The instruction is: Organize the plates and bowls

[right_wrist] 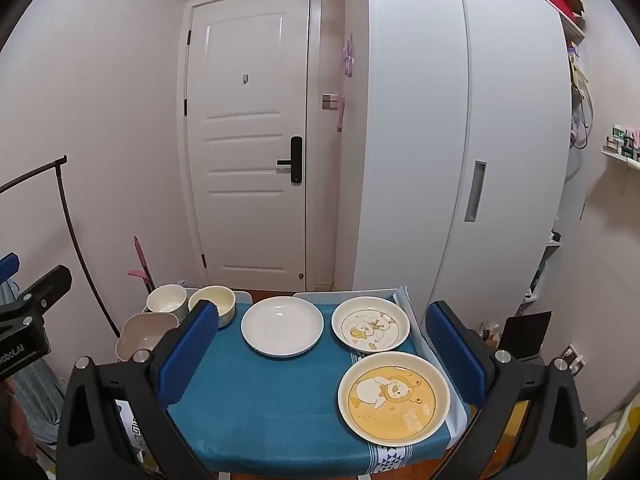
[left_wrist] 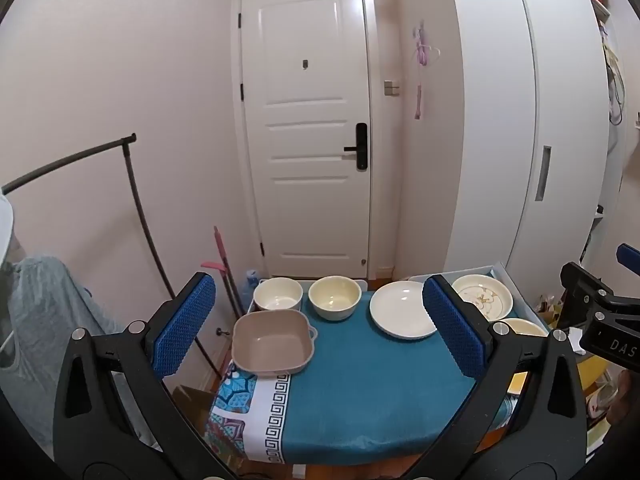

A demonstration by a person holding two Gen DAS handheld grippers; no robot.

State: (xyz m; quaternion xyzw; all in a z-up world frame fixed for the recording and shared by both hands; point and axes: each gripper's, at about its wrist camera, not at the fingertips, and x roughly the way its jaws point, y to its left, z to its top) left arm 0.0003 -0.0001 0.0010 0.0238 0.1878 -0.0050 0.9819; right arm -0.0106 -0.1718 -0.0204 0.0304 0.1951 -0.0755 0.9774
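Observation:
A small table under a teal cloth (left_wrist: pixel 360 392) (right_wrist: pixel 256 404) carries the dishes. At its far left stand a white bowl (left_wrist: pixel 278 294) (right_wrist: pixel 167 299) and a cream bowl (left_wrist: pixel 335 297) (right_wrist: pixel 212 300). A beige square dish (left_wrist: pixel 272 340) (right_wrist: pixel 144 334) sits nearer on the left. A plain white plate (left_wrist: pixel 402 314) (right_wrist: pixel 282 327) lies mid-back, a white duck plate (left_wrist: pixel 485 297) (right_wrist: pixel 371 329) at the back right, and a yellow duck plate (right_wrist: pixel 394 398) at the front right. My left gripper (left_wrist: pixel 320 332) and right gripper (right_wrist: pixel 324 360) hover before the table, both open and empty.
A white door (left_wrist: pixel 308 128) stands behind the table, with a tall white wardrobe (right_wrist: pixel 460 140) to the right. A black clothes rail (left_wrist: pixel 132 208) and a pink mop handle (left_wrist: pixel 222 256) are at the left. Grey clothing (left_wrist: pixel 36 320) hangs near left.

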